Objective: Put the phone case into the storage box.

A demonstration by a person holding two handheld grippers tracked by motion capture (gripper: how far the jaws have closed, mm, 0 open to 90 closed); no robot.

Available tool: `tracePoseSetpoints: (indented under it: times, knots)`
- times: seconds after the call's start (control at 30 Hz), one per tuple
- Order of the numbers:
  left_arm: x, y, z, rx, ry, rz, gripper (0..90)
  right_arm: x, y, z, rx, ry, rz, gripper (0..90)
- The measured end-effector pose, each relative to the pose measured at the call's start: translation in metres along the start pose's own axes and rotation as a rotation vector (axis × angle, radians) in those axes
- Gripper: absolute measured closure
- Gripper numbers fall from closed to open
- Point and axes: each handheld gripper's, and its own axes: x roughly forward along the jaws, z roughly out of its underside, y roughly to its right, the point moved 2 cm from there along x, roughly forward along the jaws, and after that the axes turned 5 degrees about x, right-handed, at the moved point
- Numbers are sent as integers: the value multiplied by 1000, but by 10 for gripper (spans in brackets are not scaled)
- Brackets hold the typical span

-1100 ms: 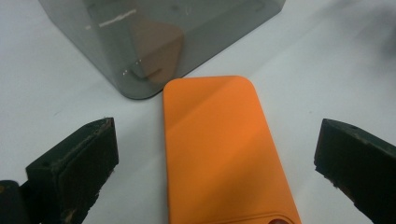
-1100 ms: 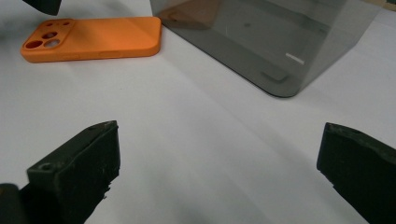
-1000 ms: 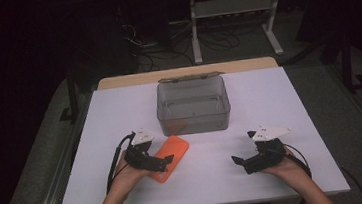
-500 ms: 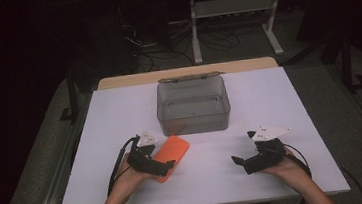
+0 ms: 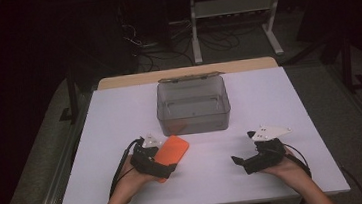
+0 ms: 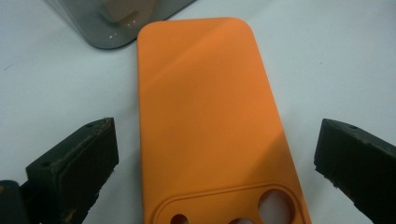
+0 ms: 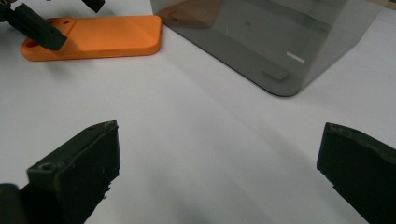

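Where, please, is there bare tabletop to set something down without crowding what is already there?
The white table is bare left of the grey box, and right of it out to the edge. Another bare strip lies between the left claw and right claw. It is crowded where the orange phone case lies by the box's near wall.

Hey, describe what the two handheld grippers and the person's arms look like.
Both grippers, left and right, are black with thick, blocky black fingers, scuffed at the edges. Each carries a pale three-cornered plate on top and trails a black cable. The forearms are bare, with no sleeves showing.
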Motion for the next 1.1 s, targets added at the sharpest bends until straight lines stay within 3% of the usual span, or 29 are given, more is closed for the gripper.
tracePoseSetpoints:
  times: [0.37,0.67,1.1]
  knots:
    - [5,3,2,26,-52,-8,0,0,0,0,3,-1,-1,0]
    - [7,3,3,18,-67,-2,0,0,0,0,3,-2,-2,0]
    - [8,5,4,41,-87,-24,0,0,0,0,4,-1,-1,0]
